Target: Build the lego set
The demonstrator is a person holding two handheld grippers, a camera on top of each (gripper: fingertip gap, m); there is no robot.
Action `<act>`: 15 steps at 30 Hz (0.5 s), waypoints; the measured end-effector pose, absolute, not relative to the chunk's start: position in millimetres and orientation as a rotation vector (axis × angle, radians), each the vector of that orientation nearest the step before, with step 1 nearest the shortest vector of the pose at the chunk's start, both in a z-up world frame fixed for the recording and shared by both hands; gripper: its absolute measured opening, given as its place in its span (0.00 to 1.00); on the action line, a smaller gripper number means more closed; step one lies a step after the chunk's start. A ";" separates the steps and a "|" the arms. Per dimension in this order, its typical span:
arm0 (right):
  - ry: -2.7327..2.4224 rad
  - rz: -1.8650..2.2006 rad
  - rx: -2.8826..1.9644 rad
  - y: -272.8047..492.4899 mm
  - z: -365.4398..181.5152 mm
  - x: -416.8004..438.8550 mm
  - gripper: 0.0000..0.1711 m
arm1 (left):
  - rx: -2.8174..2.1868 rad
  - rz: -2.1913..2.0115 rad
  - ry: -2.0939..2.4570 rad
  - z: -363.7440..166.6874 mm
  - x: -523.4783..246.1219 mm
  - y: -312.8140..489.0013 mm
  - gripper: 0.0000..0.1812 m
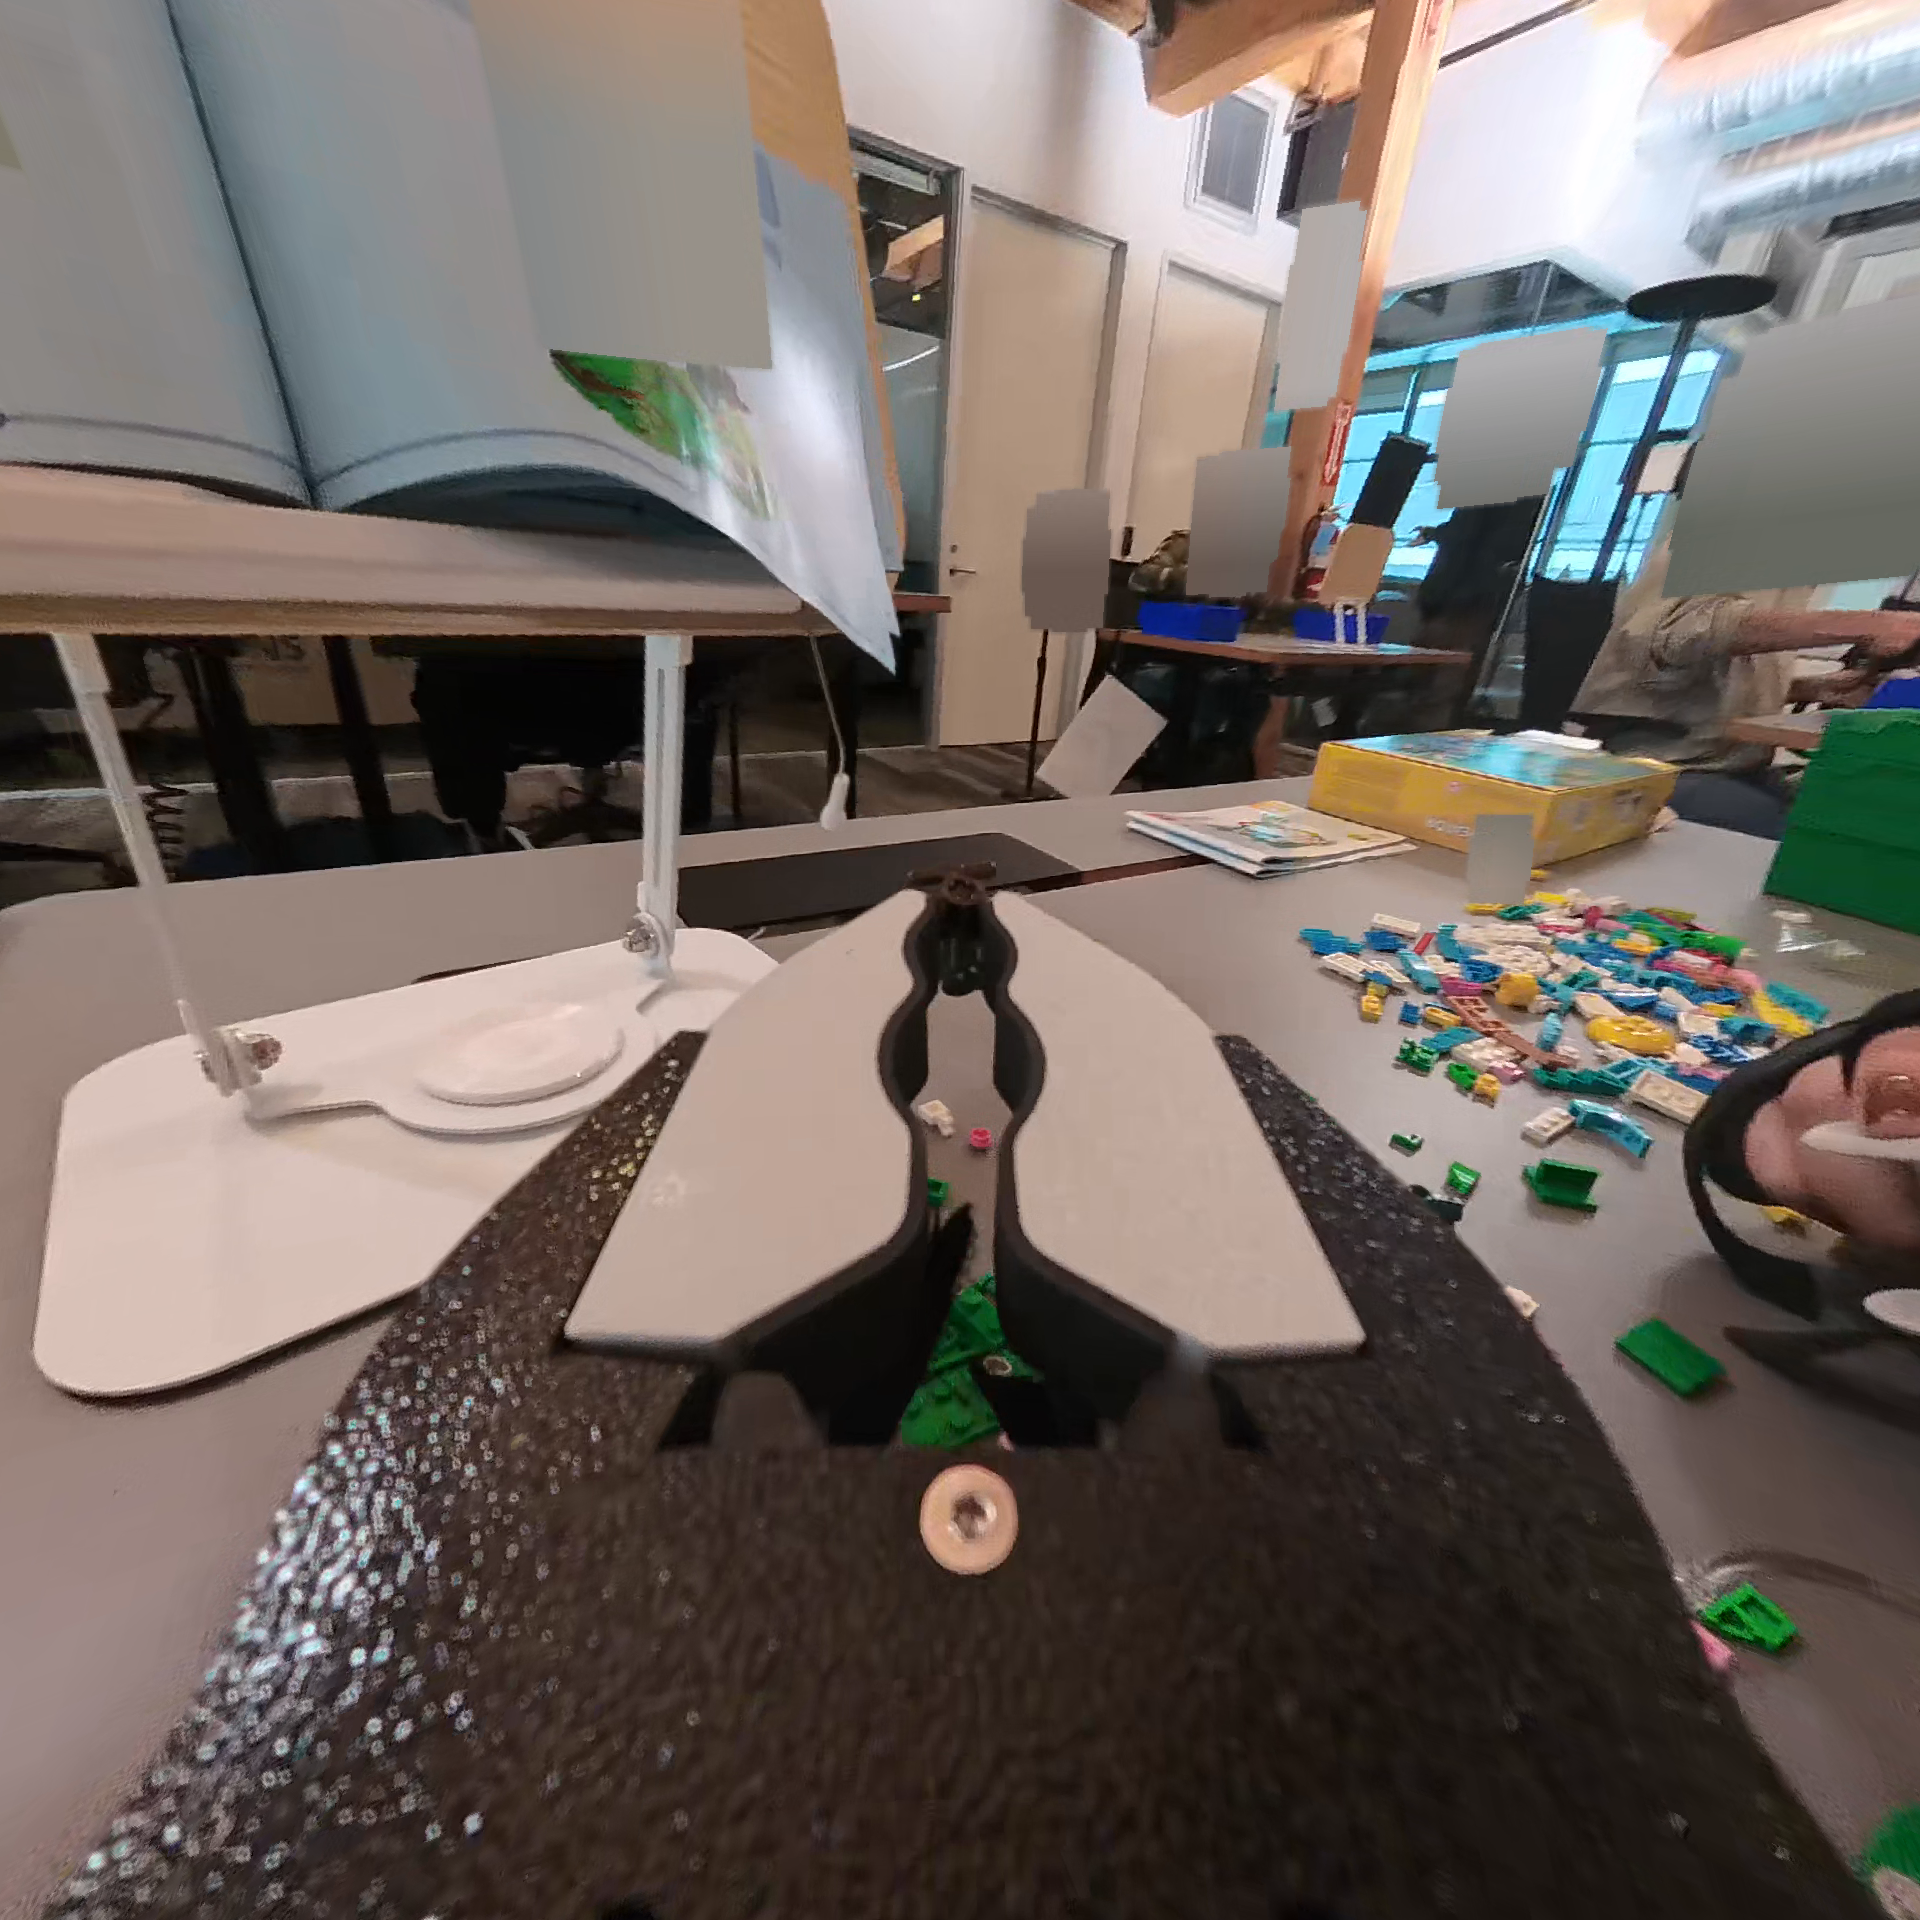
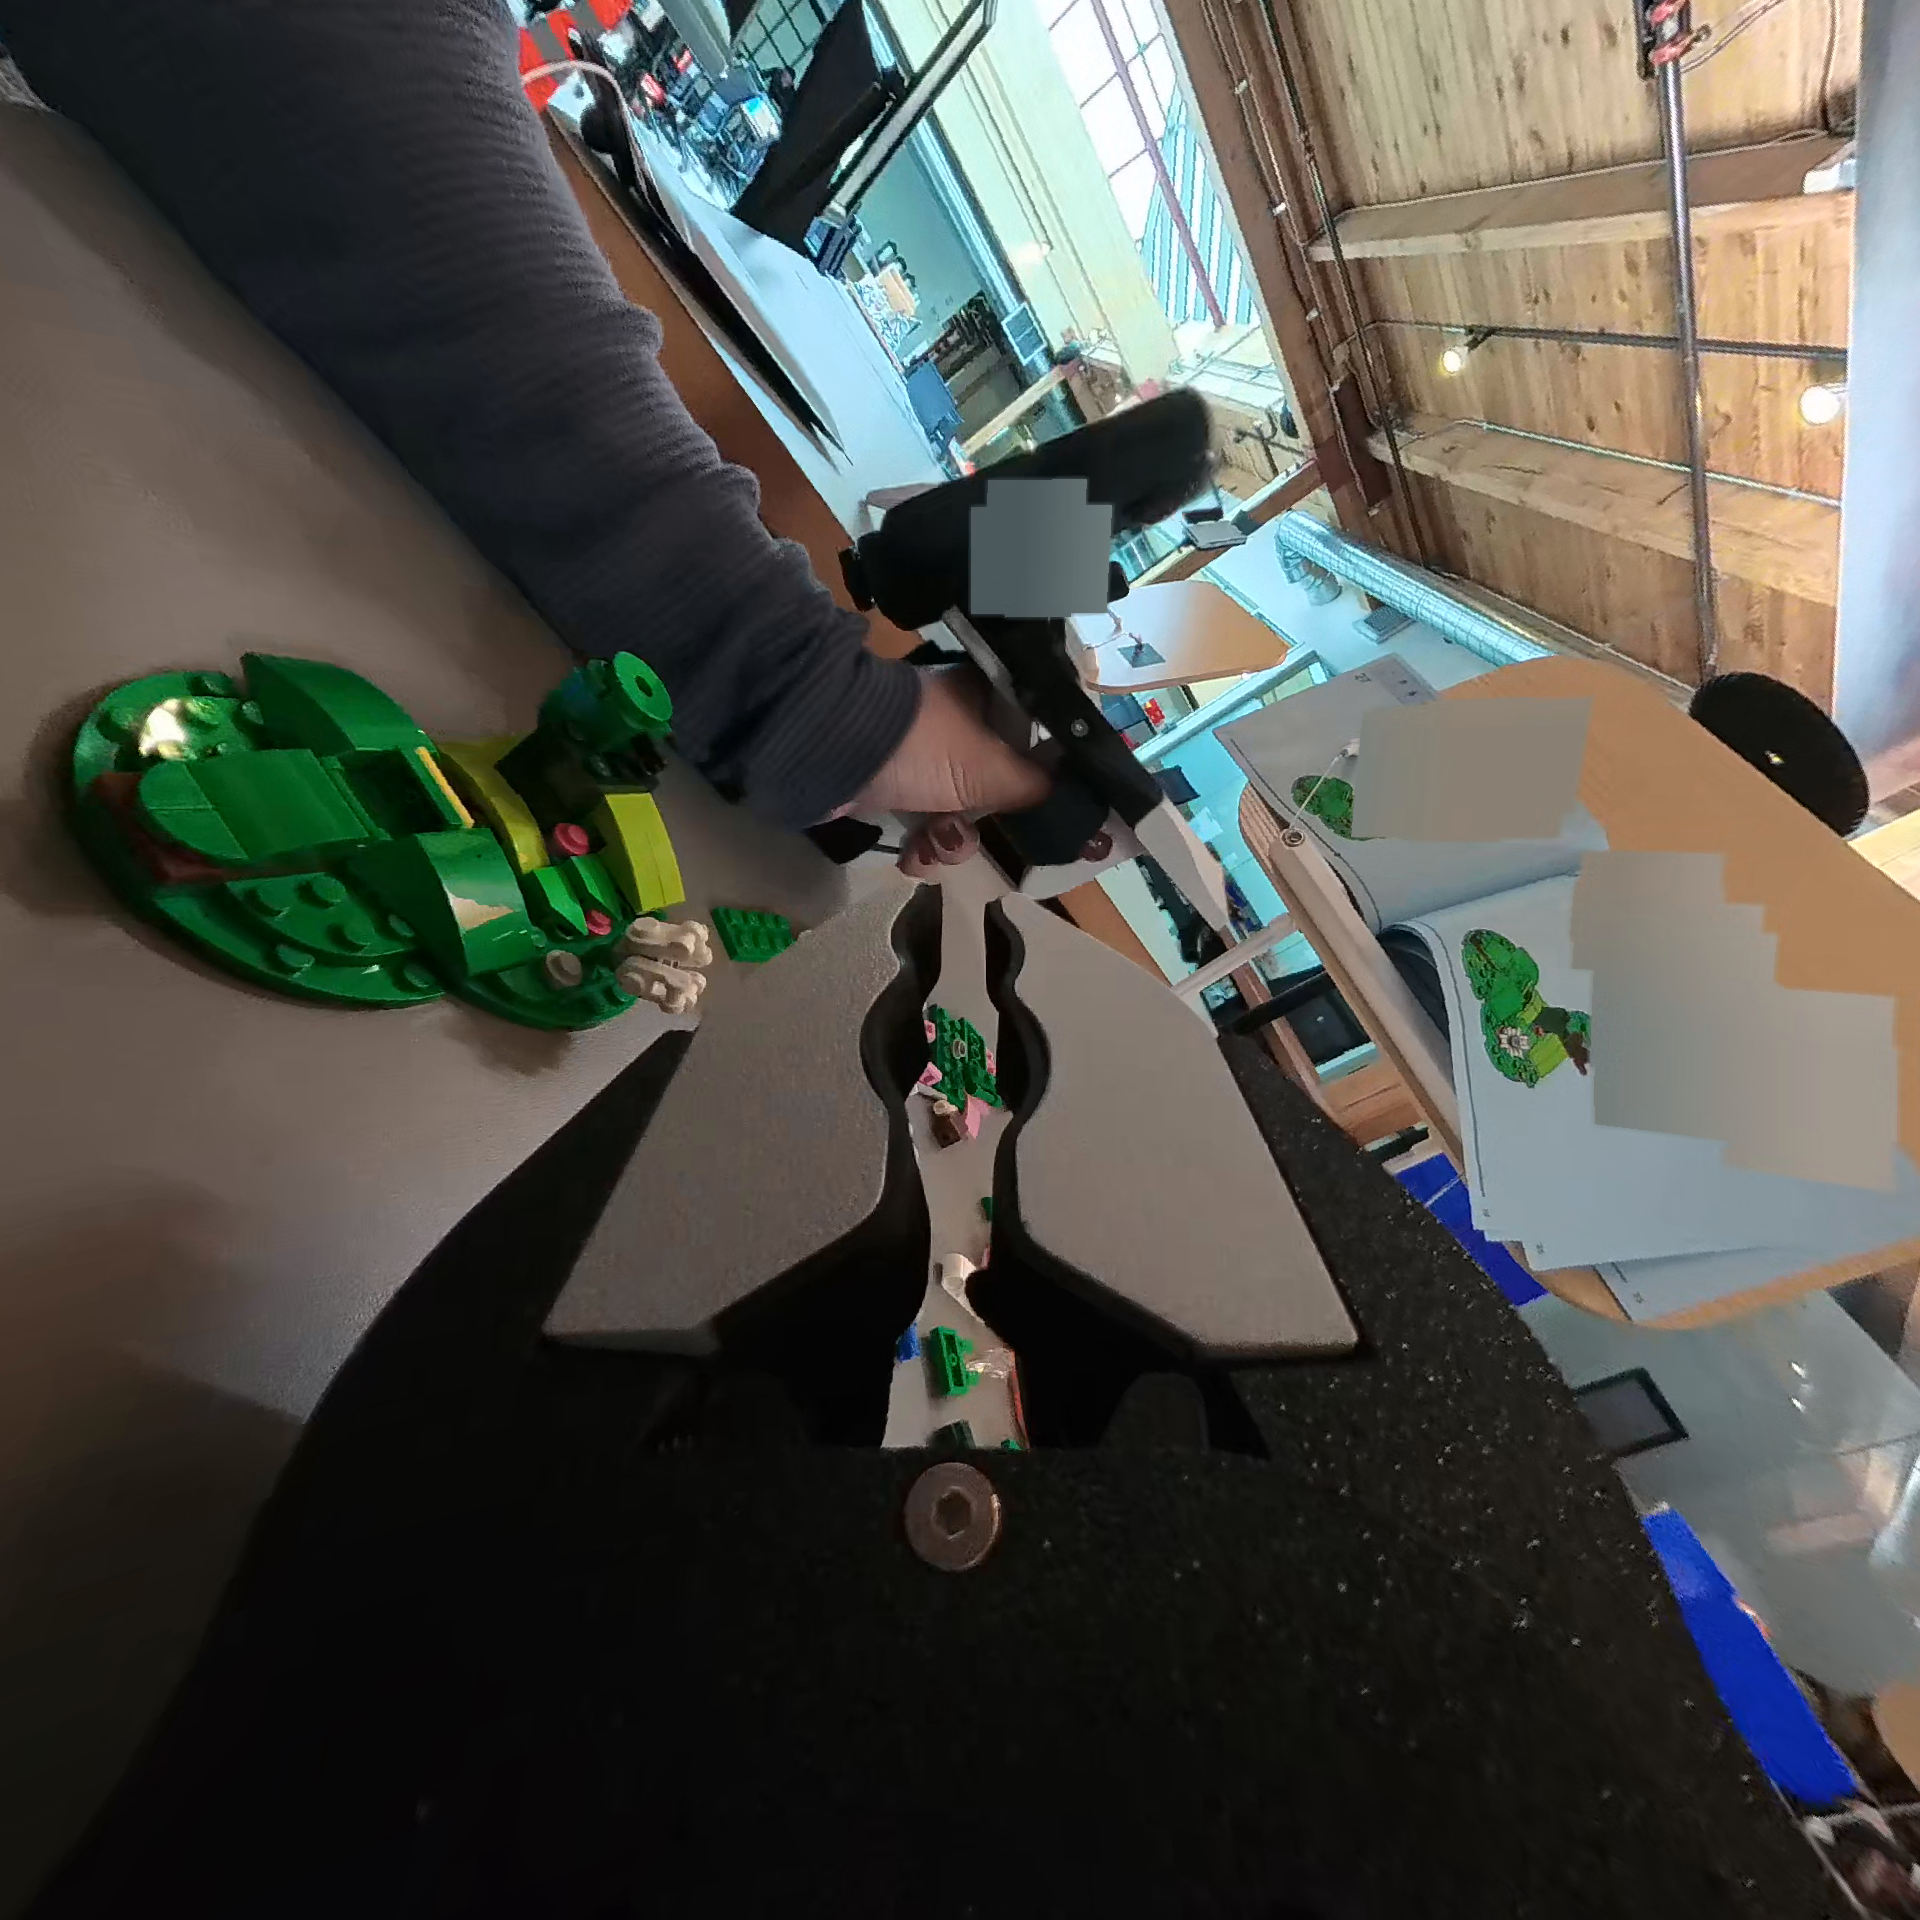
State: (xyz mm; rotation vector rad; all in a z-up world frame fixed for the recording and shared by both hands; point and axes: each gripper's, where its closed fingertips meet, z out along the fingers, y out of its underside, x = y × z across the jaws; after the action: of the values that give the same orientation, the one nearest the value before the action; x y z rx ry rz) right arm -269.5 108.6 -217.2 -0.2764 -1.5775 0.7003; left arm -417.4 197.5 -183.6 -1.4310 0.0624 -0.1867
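White stand (image 1: 312, 1143): set at the table's left, an open instruction booklet (image 1: 364, 312) carried above it. Left gripper (image 1: 954, 925): fingers nearly pressed together, a small dark piece (image 1: 951, 904) apparently pinched at the tips. Loose bricks (image 1: 1558, 997): scattered to its right. Green lego build (image 2: 364, 842): lying left of the right gripper (image 2: 961, 904), outside the narrowly parted jaws, nothing held between them.
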 end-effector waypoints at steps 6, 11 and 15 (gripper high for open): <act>-1.589 0.725 -0.298 109.4 -218.7 -271.4 0.04 | -1.398 -0.189 0.128 -180.1 -406.9 188.0 0.03; -1.595 0.735 -0.319 111.8 -220.0 -272.6 0.04 | -1.415 -0.199 0.159 -182.9 -401.0 189.6 0.03; -1.600 0.735 -0.321 111.9 -221.0 -272.6 0.04 | -1.414 -0.202 0.157 -183.0 -400.8 189.1 0.03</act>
State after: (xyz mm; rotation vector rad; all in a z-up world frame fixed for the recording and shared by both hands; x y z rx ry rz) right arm -272.6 111.9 -221.0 -0.3206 -1.6002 0.7346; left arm -400.8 189.1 -183.0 -1.4144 0.1573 -0.2023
